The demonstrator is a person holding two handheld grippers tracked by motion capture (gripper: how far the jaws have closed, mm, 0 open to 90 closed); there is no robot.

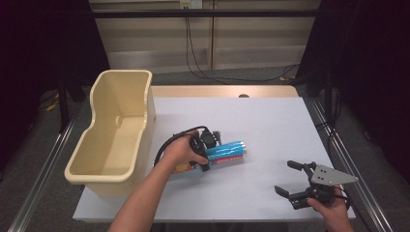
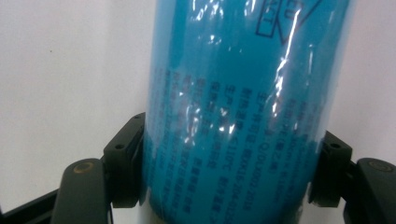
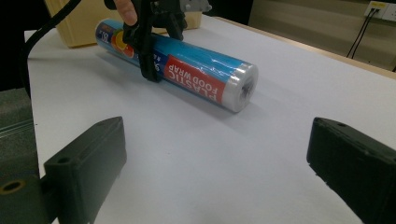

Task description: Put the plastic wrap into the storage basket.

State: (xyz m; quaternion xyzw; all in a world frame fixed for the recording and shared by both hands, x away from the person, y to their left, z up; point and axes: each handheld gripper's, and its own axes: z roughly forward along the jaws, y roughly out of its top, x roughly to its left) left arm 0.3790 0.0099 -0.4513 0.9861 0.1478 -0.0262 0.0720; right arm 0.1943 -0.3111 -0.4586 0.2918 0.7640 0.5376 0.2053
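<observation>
So the pick-up is partly done: just right of the empty beige bin (image 1: 113, 137), the left gripper (image 1: 205, 151) is clamped around the blue plastic wrap roll (image 1: 226, 151), which lies on the worktop (image 1: 270, 121). Lifting and binning likely remain; the right gripper (image 1: 293, 181) rests wide apart, holding nothing.

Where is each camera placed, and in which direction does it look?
High view: above the table's near side, looking forward and down; forearms, left gripper, right gripper.
Left gripper view: on that gripper, looking along its jaws closed on the food wrap roll.
Right gripper view: low over the table, between open jaws.
Shared: the roll.
</observation>
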